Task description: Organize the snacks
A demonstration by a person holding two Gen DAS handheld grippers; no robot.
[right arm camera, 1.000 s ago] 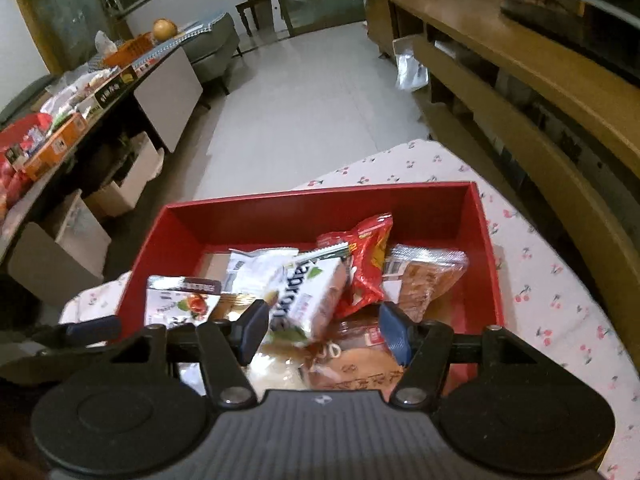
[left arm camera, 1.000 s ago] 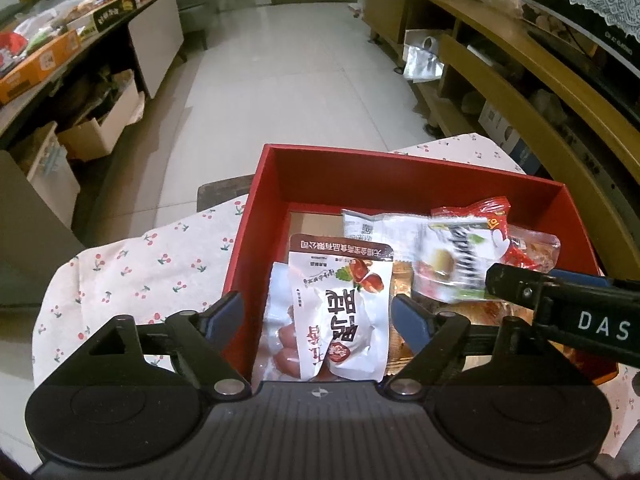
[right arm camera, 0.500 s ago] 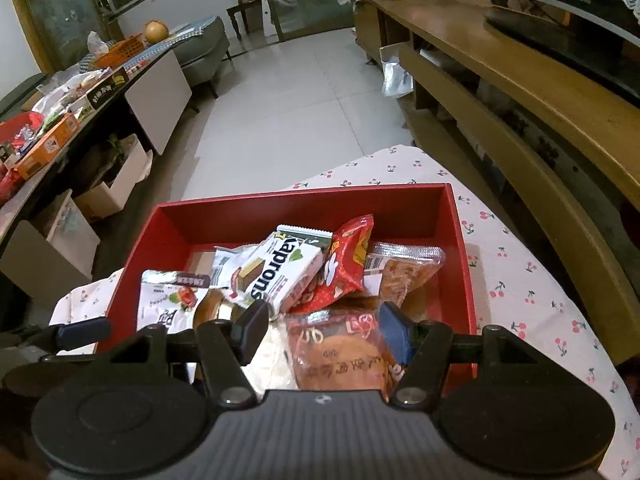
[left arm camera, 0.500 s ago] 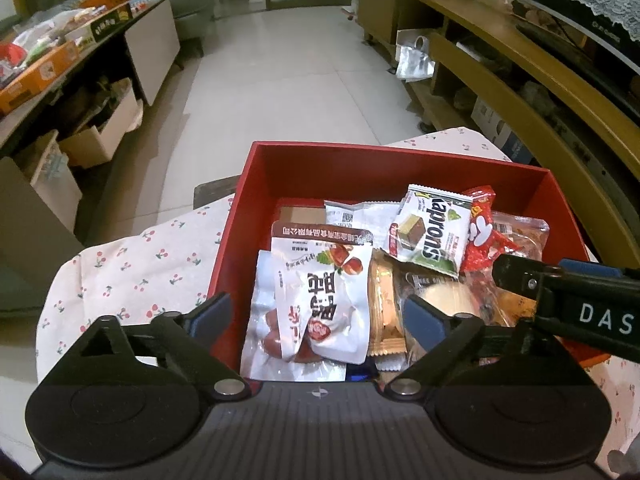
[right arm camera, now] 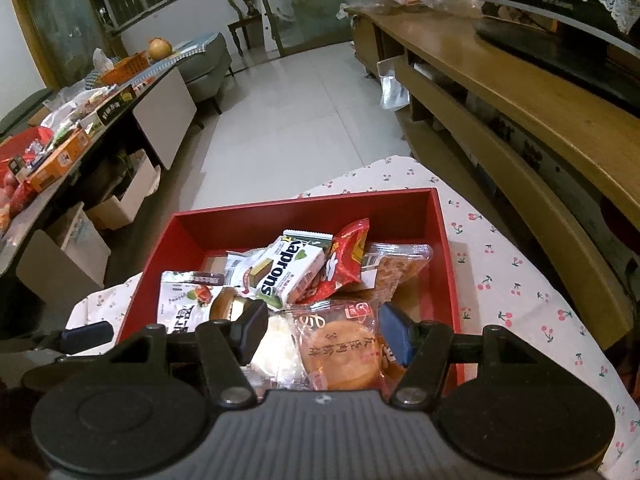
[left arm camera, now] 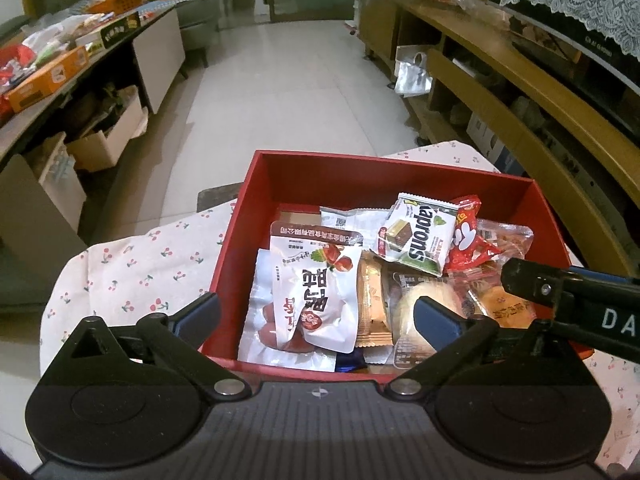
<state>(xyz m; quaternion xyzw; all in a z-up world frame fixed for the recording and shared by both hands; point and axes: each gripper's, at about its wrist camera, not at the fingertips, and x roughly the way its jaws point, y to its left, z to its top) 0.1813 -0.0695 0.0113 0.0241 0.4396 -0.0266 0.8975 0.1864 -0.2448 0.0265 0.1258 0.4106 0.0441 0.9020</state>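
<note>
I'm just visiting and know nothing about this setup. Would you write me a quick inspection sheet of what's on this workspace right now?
Surface: cherry-print tablecloth over a small table.
Job's things: red box filled with snacks: white date pouch, green-and-white wafer pack, red packet, round pastry in clear wrap.
Clutter: nothing seen on the cloth outside the box.
Grippers: left tool over the near edge of the box, jaws opening, gripping nothing; right tool over the pastry, pads not pressing it.
Cables: nothing seen.
Surroundings: tiled floor, wooden shelf unit, crowded side table, cardboard boxes.
</note>
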